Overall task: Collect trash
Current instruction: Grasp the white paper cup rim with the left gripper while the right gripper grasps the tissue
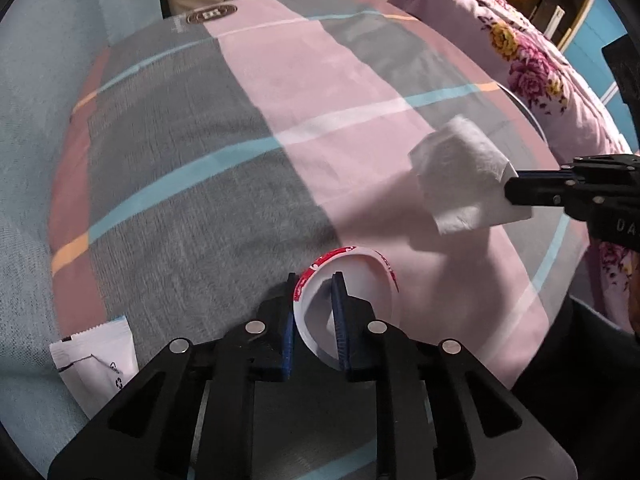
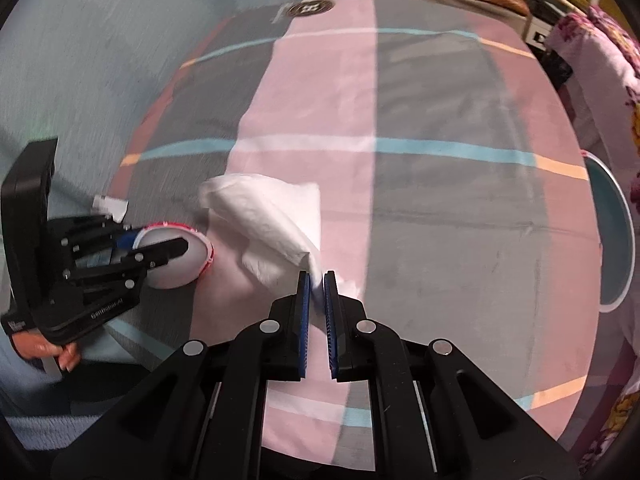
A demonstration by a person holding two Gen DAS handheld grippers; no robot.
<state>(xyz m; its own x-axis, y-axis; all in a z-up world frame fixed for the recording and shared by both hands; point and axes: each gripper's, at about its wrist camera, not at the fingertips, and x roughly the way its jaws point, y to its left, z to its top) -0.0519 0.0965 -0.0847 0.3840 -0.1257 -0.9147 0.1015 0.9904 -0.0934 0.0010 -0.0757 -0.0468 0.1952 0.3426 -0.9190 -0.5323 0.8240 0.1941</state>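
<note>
A white paper cup (image 1: 360,280) with red print lies on its side over the plaid bed sheet (image 1: 200,140). My left gripper (image 1: 315,280) is shut on the cup's rim, one finger inside the mouth and one outside. The right wrist view shows the same cup (image 2: 180,272) and left gripper (image 2: 160,244) at the left. A crumpled white tissue (image 2: 264,212) hangs from my right gripper (image 2: 317,278), which is shut on one corner of it. In the left wrist view the tissue (image 1: 460,172) is lifted off the sheet, held by the right gripper (image 1: 516,188) coming in from the right.
A white sachet wrapper (image 1: 96,352) lies on the sheet at the left, also visible as the wrapper (image 2: 110,204). A floral quilt (image 1: 520,60) is piled along the right. A teal round bin (image 2: 616,232) with a white rim sits at the right edge. A hand (image 2: 44,348) holds the left gripper.
</note>
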